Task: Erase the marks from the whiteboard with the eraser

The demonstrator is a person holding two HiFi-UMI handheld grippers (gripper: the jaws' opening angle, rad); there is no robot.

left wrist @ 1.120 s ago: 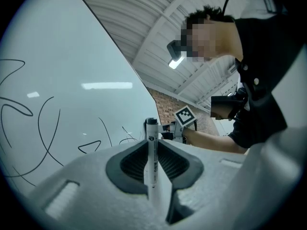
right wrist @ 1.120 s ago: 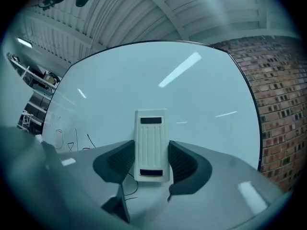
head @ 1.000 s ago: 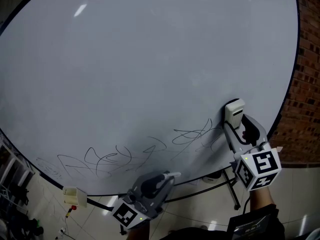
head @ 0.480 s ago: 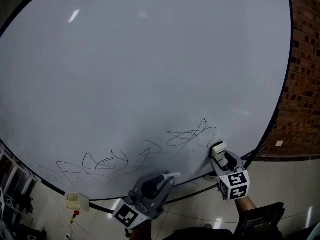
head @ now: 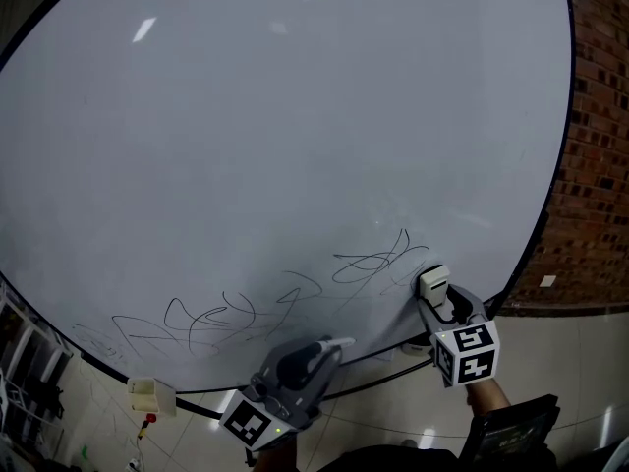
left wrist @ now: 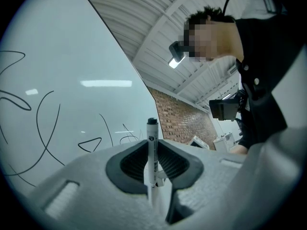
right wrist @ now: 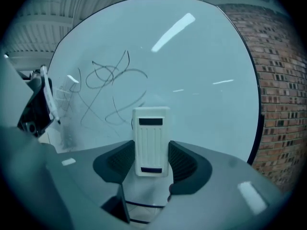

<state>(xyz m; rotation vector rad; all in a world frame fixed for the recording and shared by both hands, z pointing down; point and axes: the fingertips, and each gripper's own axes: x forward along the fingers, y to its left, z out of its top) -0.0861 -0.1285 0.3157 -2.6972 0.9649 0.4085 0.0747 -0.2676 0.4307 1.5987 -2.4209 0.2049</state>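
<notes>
The whiteboard (head: 295, 126) fills the head view, with thin black scribbles (head: 378, 262) along its lower part and more scribbles (head: 206, 321) to the left. My right gripper (head: 433, 289) is shut on a white eraser (head: 432, 282), which sits at the board's lower right, just right of the scribbles. In the right gripper view the eraser (right wrist: 151, 140) stands upright between the jaws with the scribbles (right wrist: 110, 85) beyond it. My left gripper (head: 329, 347) hangs below the board's lower edge, shut on a white marker (left wrist: 152, 155) with a black cap.
A brick wall (head: 595, 146) stands to the right of the board. The board's dark stand legs (head: 393, 374) run under its lower edge. A small cream box (head: 147, 395) hangs at the lower left edge. A person in dark clothes (left wrist: 261, 80) shows in the left gripper view.
The right gripper with the eraser dropped from mid-right of the board to its lower edge, then shifted slightly up and right. The left gripper stayed in place.
</notes>
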